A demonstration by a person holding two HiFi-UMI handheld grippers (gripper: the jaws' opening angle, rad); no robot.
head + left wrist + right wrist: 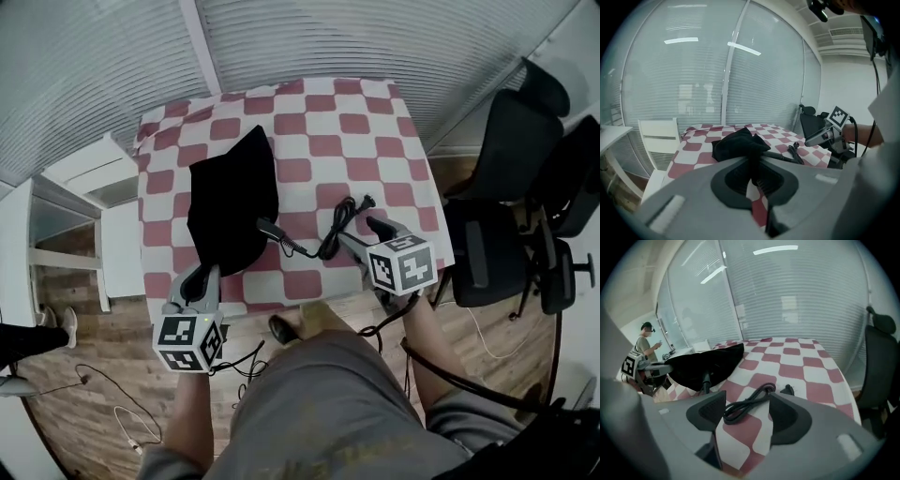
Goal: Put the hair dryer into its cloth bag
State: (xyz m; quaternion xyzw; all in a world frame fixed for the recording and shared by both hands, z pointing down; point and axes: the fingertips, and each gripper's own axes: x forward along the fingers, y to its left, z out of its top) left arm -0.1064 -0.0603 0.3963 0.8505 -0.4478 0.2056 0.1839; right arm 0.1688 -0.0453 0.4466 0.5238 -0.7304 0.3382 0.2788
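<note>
Looks like the dryer's already hidden inside the bag (232, 202) on the tabletop (375, 131), left gripper (199, 279) jaws pinching the bag's near edge, right gripper (364, 232) jaws spread wide around the loose cord (330, 234), so next I'd guess: clamp that cord and feed it in.
</note>
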